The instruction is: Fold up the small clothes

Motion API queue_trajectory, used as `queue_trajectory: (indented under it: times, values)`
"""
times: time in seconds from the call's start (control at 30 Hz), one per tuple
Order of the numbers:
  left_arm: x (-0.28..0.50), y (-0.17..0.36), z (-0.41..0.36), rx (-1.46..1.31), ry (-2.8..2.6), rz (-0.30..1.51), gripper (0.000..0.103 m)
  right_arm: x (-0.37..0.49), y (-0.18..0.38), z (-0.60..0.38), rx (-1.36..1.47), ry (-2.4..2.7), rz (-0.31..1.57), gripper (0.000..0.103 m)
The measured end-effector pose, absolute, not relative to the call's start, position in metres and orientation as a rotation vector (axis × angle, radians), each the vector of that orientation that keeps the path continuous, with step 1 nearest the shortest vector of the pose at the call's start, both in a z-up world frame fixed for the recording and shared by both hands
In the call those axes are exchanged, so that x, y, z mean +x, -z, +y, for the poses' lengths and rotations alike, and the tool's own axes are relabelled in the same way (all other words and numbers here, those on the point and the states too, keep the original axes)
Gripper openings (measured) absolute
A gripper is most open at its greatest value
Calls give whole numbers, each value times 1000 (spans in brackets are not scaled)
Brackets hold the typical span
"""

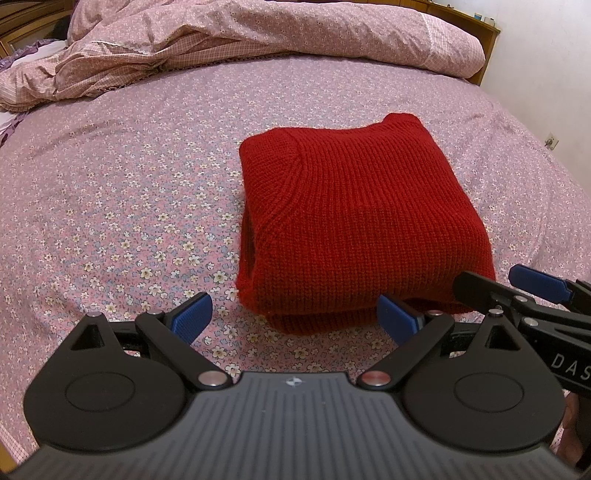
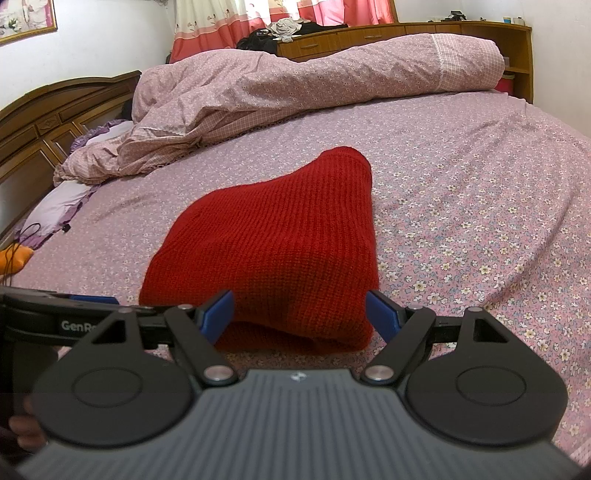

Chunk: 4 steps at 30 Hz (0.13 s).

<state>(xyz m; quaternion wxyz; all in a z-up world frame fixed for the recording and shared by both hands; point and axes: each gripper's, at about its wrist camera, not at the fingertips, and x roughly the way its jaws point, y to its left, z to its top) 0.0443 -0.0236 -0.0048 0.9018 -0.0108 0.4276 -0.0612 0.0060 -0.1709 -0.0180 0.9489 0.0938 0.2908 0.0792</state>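
Observation:
A red knitted sweater (image 1: 351, 218) lies folded into a thick rectangle on the flowered bedsheet (image 1: 129, 206). My left gripper (image 1: 295, 319) is open and empty, just in front of the sweater's near edge. The right gripper also shows at the right edge of the left wrist view, one of its fingers (image 1: 537, 282) beside the sweater's near right corner. In the right wrist view the sweater (image 2: 273, 251) fills the middle. My right gripper (image 2: 301, 314) is open with its blue pads either side of the sweater's near edge, holding nothing. The left gripper's arm (image 2: 55, 314) shows at the left.
A bunched pink flowered quilt (image 2: 295, 85) lies across the far side of the bed. A wooden headboard (image 2: 48, 118) and pillows (image 2: 66, 206) are at the left, an orange object (image 2: 14, 258) by them. Wooden shelves (image 2: 480, 33) stand behind the bed.

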Motion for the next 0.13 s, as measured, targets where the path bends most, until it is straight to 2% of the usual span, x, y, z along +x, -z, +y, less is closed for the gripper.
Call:
queue_trajectory:
  times: [0.13]
  values:
    - [44,5,-24,-22,127,885,98,6,18,-171,191,-162,592,80]
